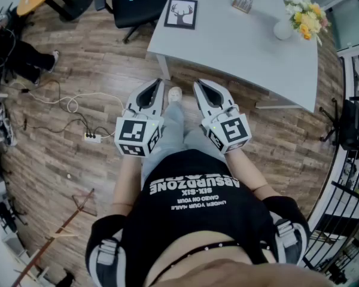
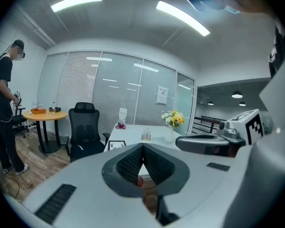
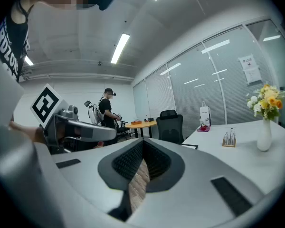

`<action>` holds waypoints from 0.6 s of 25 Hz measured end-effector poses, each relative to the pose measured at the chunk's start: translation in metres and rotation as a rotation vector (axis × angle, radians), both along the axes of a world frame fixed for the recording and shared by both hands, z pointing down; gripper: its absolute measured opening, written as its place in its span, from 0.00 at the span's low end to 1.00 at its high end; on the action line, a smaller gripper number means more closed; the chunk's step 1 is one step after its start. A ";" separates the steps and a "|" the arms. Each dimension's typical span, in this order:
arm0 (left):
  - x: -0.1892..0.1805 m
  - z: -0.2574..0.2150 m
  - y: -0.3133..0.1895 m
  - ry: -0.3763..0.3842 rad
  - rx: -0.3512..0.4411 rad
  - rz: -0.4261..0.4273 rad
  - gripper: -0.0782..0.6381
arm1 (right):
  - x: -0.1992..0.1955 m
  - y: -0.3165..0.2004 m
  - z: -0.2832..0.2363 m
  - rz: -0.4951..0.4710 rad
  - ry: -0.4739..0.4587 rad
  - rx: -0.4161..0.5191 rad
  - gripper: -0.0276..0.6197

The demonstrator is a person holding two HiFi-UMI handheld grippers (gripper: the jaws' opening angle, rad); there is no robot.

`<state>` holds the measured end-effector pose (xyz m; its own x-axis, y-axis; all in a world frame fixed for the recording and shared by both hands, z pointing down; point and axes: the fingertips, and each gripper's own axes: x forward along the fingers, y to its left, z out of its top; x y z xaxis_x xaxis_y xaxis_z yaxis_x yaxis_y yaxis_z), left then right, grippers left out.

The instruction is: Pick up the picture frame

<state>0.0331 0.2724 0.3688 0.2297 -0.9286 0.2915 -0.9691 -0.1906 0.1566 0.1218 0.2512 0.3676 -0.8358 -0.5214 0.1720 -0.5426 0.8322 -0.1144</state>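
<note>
With the black rectangular picture frame [image 1: 181, 13] lying flat at twelve o'clock on the white bench [image 1: 245, 46], the left tongs [image 1: 158, 82] and right tongs [image 1: 197, 83] are hovering shut and empty at six o'clock, so closing in and opening wide at the frame's near edge is looking advisable.

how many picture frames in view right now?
1. The deer picture frame lies flat on the white table, near its left edge, beside the black office chair. No other shows in any view; more may sit outside the pictures.
</note>
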 end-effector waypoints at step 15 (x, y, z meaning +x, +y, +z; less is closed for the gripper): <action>0.019 0.001 -0.018 -0.028 0.010 0.051 0.13 | 0.014 -0.010 -0.016 0.018 -0.118 0.051 0.07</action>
<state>0.0517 0.2545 0.3699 0.2687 -0.9186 0.2897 -0.9621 -0.2414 0.1270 0.1353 0.2412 0.3515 -0.8393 -0.5418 0.0459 -0.5425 0.8290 -0.1356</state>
